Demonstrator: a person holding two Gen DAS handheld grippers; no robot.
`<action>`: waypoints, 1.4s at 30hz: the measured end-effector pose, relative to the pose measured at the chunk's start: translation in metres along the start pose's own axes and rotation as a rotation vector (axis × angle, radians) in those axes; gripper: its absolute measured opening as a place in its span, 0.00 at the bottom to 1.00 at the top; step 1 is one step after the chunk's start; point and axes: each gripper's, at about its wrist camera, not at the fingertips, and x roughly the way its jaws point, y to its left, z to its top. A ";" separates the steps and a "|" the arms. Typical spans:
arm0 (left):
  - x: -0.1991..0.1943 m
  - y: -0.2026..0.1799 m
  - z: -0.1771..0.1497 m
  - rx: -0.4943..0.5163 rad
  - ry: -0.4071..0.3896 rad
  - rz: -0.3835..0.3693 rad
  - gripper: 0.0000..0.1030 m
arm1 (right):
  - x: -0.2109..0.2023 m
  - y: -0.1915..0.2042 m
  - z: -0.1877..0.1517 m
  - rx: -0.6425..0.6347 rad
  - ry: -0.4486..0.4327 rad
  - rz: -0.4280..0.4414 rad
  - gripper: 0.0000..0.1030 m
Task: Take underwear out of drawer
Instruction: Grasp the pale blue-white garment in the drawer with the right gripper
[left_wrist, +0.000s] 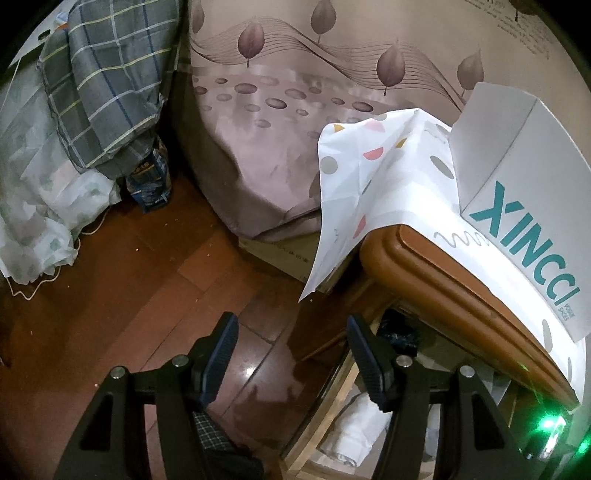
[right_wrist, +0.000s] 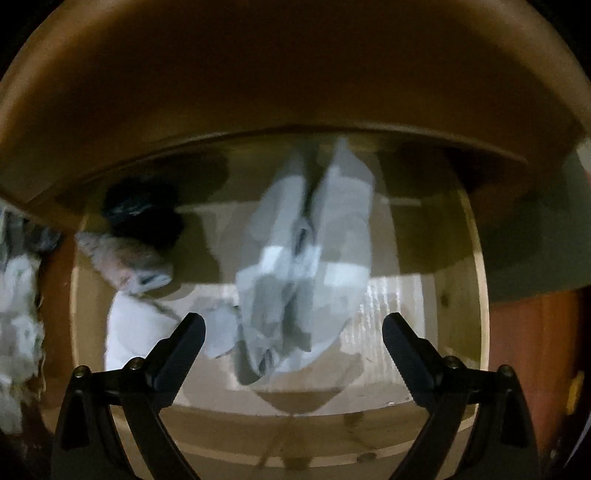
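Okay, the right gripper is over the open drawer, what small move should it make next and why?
Probably lower the right gripper a little further and close on the light grey garment. Its fingers stand wide apart with nothing between them, and the garment lies in the drawer right below the gap. The view is blurred, so whether it is underwear is uncertain.

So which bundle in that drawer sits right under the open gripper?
The pale grey folded one, mid-drawer; the black bundle lies far left, at the back.

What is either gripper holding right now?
Nothing. The right gripper hangs open over the pale garment in the drawer; the left gripper is open and empty.
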 end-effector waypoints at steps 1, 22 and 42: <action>0.000 0.001 0.000 -0.001 0.003 -0.003 0.61 | 0.003 0.000 0.000 0.014 -0.002 0.001 0.92; 0.000 0.016 0.004 -0.078 0.041 -0.072 0.61 | 0.020 0.014 0.014 -0.036 0.049 -0.089 0.52; 0.008 -0.029 -0.014 0.144 0.076 -0.086 0.61 | 0.005 -0.023 -0.004 -0.133 0.145 0.013 0.06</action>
